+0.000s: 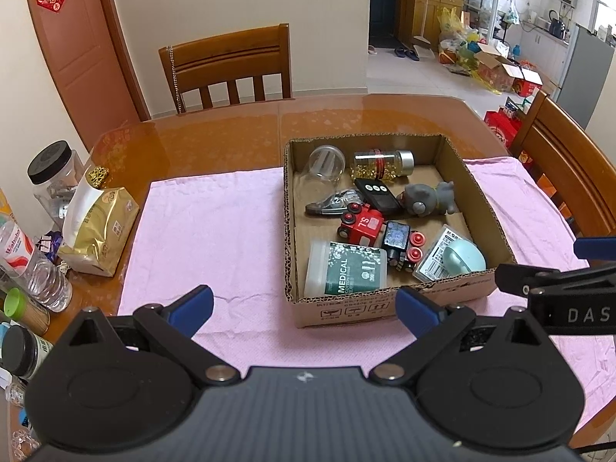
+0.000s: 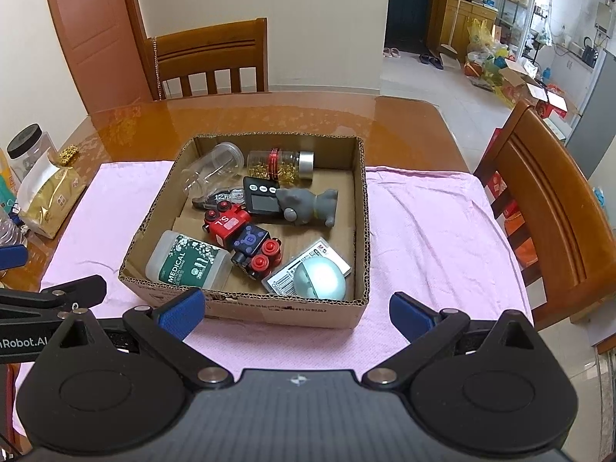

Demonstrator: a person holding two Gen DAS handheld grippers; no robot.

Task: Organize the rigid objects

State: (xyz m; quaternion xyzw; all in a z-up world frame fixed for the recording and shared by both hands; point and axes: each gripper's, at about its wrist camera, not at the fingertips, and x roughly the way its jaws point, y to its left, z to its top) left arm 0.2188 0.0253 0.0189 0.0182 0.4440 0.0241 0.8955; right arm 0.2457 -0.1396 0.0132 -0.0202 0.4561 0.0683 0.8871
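Note:
An open cardboard box [image 1: 300, 231] [image 2: 364, 208] stands on a pink cloth [image 1: 208, 231] [image 2: 423, 231]. Inside lie a clear plastic jar [image 1: 321, 167], a capsule bottle [image 1: 383, 163] [image 2: 281, 163], a black timer [image 1: 377, 194], a grey animal figure [image 1: 427, 198] [image 2: 308, 204], a red toy train [image 1: 362, 227] [image 2: 227, 221], a medical swab container [image 1: 344, 273] [image 2: 188, 261] and a pale green round case [image 1: 464, 256] [image 2: 321, 275]. My left gripper [image 1: 304, 310] and right gripper [image 2: 296, 313] hover open before the box's near wall, holding nothing.
At the table's left edge stand a gold bag [image 1: 102, 227], a black-lidded jar [image 1: 52, 169] and bottles [image 1: 34, 265]. Wooden chairs stand at the far side [image 1: 231, 69] and at the right [image 2: 546, 208]. The right gripper's arm [image 1: 558, 292] reaches into the left wrist view.

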